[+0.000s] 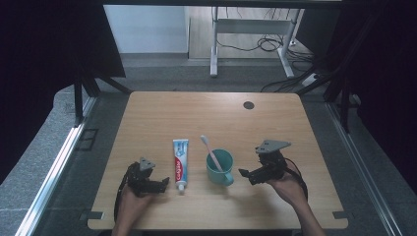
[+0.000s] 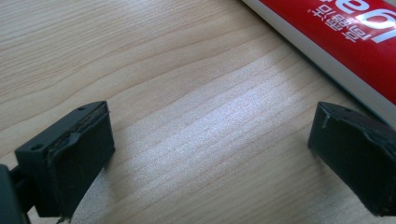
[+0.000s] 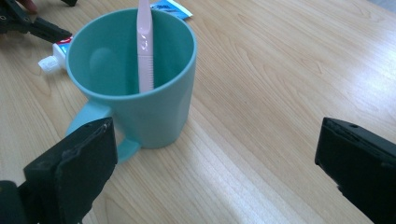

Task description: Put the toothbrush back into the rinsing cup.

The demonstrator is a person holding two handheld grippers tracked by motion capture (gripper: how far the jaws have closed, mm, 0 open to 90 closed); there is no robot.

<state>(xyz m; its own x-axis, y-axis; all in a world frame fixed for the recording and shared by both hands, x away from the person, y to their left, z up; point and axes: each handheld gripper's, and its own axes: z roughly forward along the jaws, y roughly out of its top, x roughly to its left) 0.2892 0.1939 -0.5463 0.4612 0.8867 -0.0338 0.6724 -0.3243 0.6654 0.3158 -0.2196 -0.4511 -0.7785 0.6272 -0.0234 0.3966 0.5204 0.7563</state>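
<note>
Both my grippers stood open and empty by the cup and the toothpaste.

My right gripper (image 1: pixel 246 173) gaped wide just right of the teal cup (image 1: pixel 220 167), holding nothing; a pink toothbrush (image 1: pixel 210 152) leaned inside the cup. My left gripper (image 1: pixel 160 185), also parted and empty, sat beside the toothpaste tube (image 1: pixel 180 163) lying flat on the wooden table (image 1: pixel 275 128).

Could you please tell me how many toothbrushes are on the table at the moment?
1. The pink toothbrush stands leaning in the teal cup, just right of the toothpaste tube lying flat. Nothing suggests another is hidden.
</note>
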